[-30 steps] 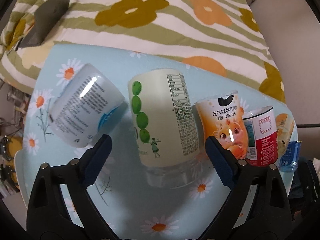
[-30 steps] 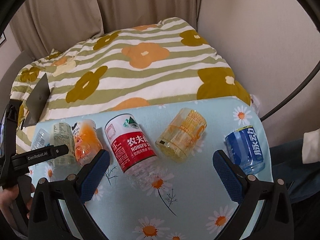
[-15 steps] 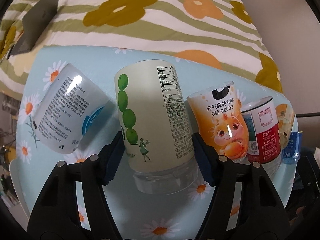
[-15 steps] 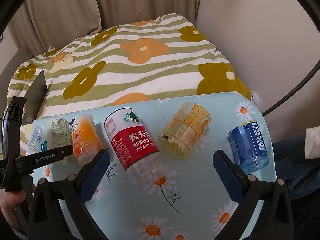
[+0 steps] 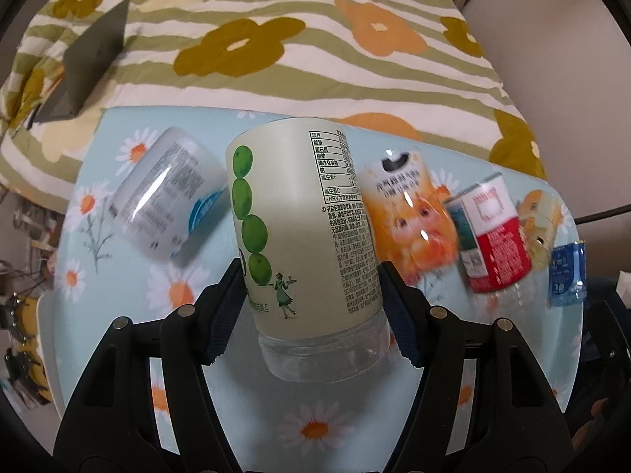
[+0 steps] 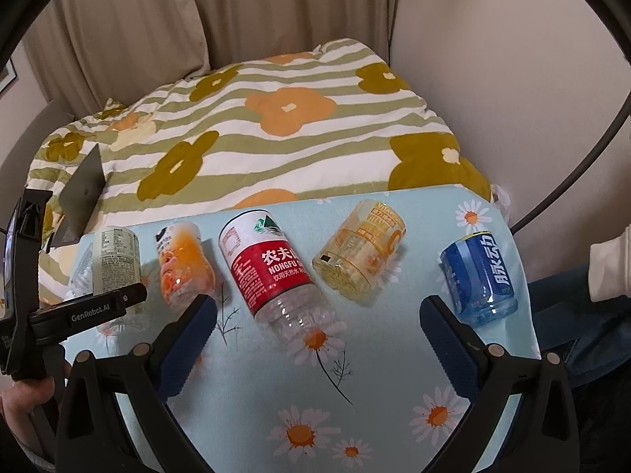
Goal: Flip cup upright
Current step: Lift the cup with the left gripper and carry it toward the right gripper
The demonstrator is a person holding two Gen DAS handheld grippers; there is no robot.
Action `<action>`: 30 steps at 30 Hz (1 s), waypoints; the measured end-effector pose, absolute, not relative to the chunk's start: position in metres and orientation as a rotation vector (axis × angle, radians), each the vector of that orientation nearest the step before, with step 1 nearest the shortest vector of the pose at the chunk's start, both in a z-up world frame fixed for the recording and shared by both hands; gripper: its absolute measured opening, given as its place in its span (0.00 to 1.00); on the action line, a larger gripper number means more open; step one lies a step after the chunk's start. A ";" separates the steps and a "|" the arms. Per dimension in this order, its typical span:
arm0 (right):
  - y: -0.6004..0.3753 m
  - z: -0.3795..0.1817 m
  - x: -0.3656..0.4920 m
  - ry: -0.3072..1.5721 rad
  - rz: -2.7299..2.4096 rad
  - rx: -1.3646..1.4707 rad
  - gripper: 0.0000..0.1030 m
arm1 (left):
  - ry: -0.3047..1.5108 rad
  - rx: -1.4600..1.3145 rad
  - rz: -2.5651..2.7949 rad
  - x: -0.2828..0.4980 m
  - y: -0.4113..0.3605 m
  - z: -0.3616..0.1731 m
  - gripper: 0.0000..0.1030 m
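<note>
Clamped on the pale green-dotted cup with the left gripper, both dark ribbed pads pressed against the label low on the body, near its clear end at 6 o'clock in the left wrist view. Seems lifted or tipped off the daisy-print tablecloth, though contact underneath cannot be told. Held at the left end of the row, with the white-and-blue cup at 10 o'clock and the orange cartoon cup close at 3 o'clock, blurred, apart from the held one by only a narrow gap. Farther toward 3 o'clock, the red-labelled cup, the yellow cup and the blue cup, all lying on their sides. Right gripper spread wide and empty, hovering over the cloth below the red-labelled cup in its own view. Probably mid-flip: best done by rolling the wrist steadily while raising the cup enough to clear the cloth, keeping the squeeze firm but light, since thin plastic likely dents or slips. Worth swinging away from the orange neighbour to avoid knocking it. To finish, base set flat on a bare patch before easing the pads apart, checking for wobble on the soft cloth.
</note>
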State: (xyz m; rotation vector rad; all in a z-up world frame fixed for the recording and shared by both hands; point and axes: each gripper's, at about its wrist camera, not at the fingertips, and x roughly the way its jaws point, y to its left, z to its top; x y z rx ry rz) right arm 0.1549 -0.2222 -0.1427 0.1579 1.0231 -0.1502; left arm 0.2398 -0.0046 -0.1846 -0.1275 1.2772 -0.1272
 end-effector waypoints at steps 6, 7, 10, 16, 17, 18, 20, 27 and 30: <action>-0.228 -0.133 0.125 1.000 -0.100 0.147 1.00 | 1.249 -0.100 -0.146 0.194 -0.017 -0.167 0.69; -0.231 -0.133 0.119 1.000 -0.090 0.144 1.00 | 1.245 -0.094 -0.152 0.185 -0.020 -0.165 0.69; -0.235 -0.132 0.102 0.996 -0.065 0.137 1.00 | 1.238 -0.079 -0.174 0.160 -0.030 -0.162 0.69; -0.242 -0.139 0.070 0.993 -0.040 0.134 1.00 | 1.272 -0.040 -0.249 0.119 -0.057 -0.175 0.69; -0.244 -0.141 0.066 0.995 -0.036 0.136 1.00 | 1.280 -0.030 -0.259 0.112 -0.062 -0.179 0.69; -0.246 -0.143 0.061 0.997 -0.033 0.137 1.00 | 1.284 -0.026 -0.268 0.106 -0.066 -0.181 0.69; -0.248 -0.147 0.055 1.003 -0.030 0.136 1.00 | 1.292 -0.013 -0.281 0.098 -0.074 -0.187 0.69; -0.259 -0.161 0.037 1.026 -0.048 0.151 1.00 | 1.313 0.046 -0.330 0.085 -0.095 -0.209 0.69; -0.263 -0.163 0.033 1.030 -0.058 0.149 1.00 | 1.317 0.058 -0.339 0.084 -0.098 -0.215 0.69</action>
